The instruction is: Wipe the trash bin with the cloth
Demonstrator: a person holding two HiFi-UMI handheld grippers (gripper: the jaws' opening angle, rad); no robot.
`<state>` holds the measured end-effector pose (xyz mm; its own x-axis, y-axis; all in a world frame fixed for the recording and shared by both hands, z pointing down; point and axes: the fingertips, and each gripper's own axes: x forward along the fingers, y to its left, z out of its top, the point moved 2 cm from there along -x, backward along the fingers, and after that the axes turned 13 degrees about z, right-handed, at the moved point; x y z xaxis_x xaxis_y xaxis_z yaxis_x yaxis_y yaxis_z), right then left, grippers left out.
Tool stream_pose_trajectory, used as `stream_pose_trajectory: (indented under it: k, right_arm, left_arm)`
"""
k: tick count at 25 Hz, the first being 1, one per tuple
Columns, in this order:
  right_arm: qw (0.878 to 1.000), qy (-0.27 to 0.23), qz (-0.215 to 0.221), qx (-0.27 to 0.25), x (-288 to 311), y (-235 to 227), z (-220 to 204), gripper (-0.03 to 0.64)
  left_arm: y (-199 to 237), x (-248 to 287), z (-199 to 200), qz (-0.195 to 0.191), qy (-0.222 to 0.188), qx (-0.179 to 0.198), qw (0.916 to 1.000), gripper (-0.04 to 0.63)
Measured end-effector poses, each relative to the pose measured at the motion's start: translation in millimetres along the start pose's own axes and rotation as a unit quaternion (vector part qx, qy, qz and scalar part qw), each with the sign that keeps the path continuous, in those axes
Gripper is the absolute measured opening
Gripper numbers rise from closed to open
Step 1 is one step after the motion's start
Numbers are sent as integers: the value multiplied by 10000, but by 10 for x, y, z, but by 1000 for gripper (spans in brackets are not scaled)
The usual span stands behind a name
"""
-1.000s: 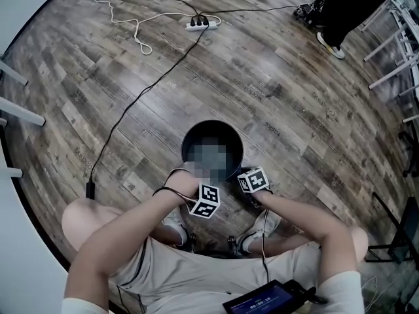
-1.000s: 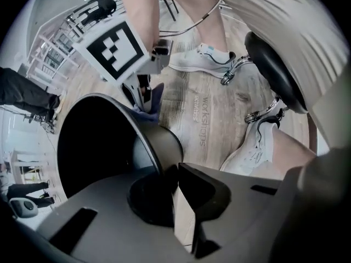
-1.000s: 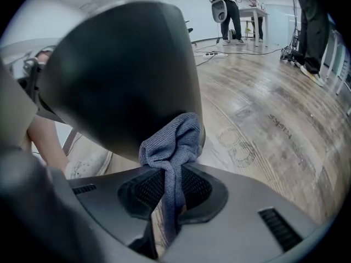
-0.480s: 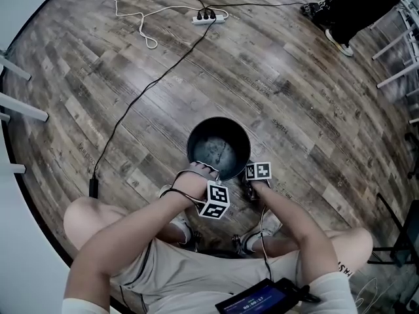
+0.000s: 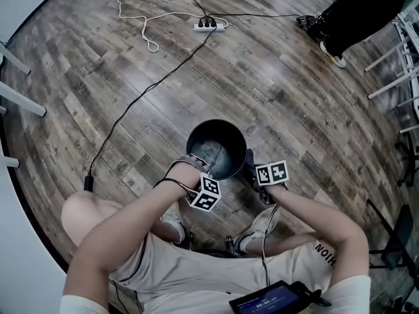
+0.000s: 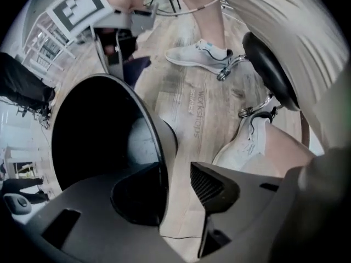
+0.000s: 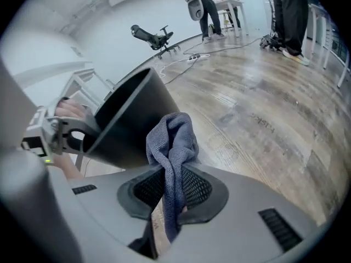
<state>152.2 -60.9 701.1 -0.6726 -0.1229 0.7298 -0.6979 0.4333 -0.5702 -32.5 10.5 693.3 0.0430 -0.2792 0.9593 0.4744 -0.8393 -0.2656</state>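
Standing on the grey-brown wood-plank floor [image 5: 294, 97], a round black plastic trash bin [image 5: 219, 128] is seen upright between the knees of a seated person, its mouth open to the head view. The near-left part of its rim is straddled by the left hand-held gripper [image 6: 175, 188], which is pointed straight down. One jaw is placed inside the bin and the other outside it. These jaws have just been opening and are now released: the bin wall runs up between them, and a clear gap is left between it and the ribbed outer pad.

The right hand-held gripper [image 7: 170, 188] is held at the near-right of the bin, angled downward, and is clenched on a crumpled blue-grey cloth [image 7: 173, 138]. The cloth is pinched between the two mesh pads. Its bunched upper part stands above the jaws and a short tail hangs below them. It is held just beside the bin's outer wall; whether it touches the wall cannot be told.

White sneakers [image 6: 200, 53] are planted on the floor near the bin, beside a black stool seat [image 6: 269, 70]. A white power strip [image 5: 208, 25] is seen at the far side of the floor. A black cable [image 5: 144, 97] is run from it toward the near left. Dark trousers of a standing person [image 5: 357, 8] are seen at the far right.
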Motion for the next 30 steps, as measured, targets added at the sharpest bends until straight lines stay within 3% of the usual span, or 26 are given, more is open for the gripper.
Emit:
stream_pose_trajectory:
  k: [3, 5, 10, 15, 19, 26, 30]
  right_arm:
    - [9997, -32, 132, -226, -322, 363, -43, 64]
    - [9992, -99, 211, -335, -469, 572, -93, 64]
    - [9979, -206, 340, -515, -440, 859, -25, 64]
    - [9984, -125, 147, -535, -203, 633, -30, 64]
    - [9979, -96, 25, -642, 17, 339, -65, 64]
    - [9965, -42, -365, -750, 494, -165, -164, 64]
    - [9981, 29, -324, -525, 813, -400, -302, 64]
  left_arm:
    - [-10, 72, -38, 304, 159, 295, 9990, 169]
    - [26, 73, -26, 465, 169, 286, 9984, 76]
    - [33, 56, -31, 409, 190, 235, 9987, 60]
    - [-17, 5, 155, 342, 12, 281, 9990, 31]
    - [-30, -24, 272, 204, -215, -60, 9995, 31]
    - [-6, -22, 317, 85, -297, -279, 9991, 29]
    - [6, -27, 322, -5, -293, -413, 9987, 28]
